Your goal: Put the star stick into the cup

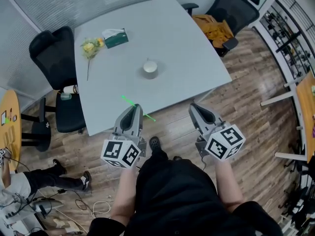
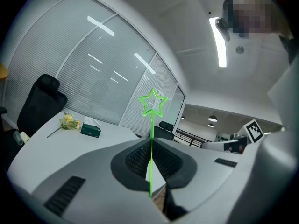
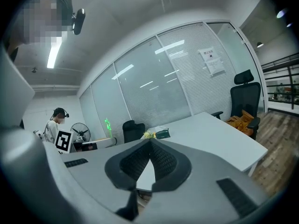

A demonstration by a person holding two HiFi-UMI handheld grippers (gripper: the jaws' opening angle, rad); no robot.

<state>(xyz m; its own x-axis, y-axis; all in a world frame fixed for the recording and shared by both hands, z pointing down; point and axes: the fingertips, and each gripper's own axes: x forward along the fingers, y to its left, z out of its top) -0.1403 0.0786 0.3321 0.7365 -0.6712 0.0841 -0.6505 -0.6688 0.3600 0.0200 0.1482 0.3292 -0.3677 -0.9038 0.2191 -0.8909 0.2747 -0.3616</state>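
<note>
A thin green star stick point(image 1: 138, 109) is clamped in my left gripper point(image 1: 134, 108), which is shut on it near the table's front edge. In the left gripper view the stick point(image 2: 151, 146) runs up between the closed jaws, and its star outline point(image 2: 153, 101) stands above them. The cup point(image 1: 150, 68), small and pale, stands upright near the middle of the grey table point(image 1: 187, 48), well beyond both grippers. My right gripper point(image 1: 193, 107) hangs beside the left one, off the table's front edge, shut with nothing in it point(image 3: 150, 141). The green star point(image 3: 108, 123) shows faintly at the left of the right gripper view.
A yellow flower point(image 1: 90, 47) and a green tissue box point(image 1: 115, 37) lie at the table's far left. Black office chairs stand at the left point(image 1: 55, 58) and far right point(image 1: 231, 9). A bottle point(image 1: 70, 89) rests by the left chair. Wooden floor lies below me.
</note>
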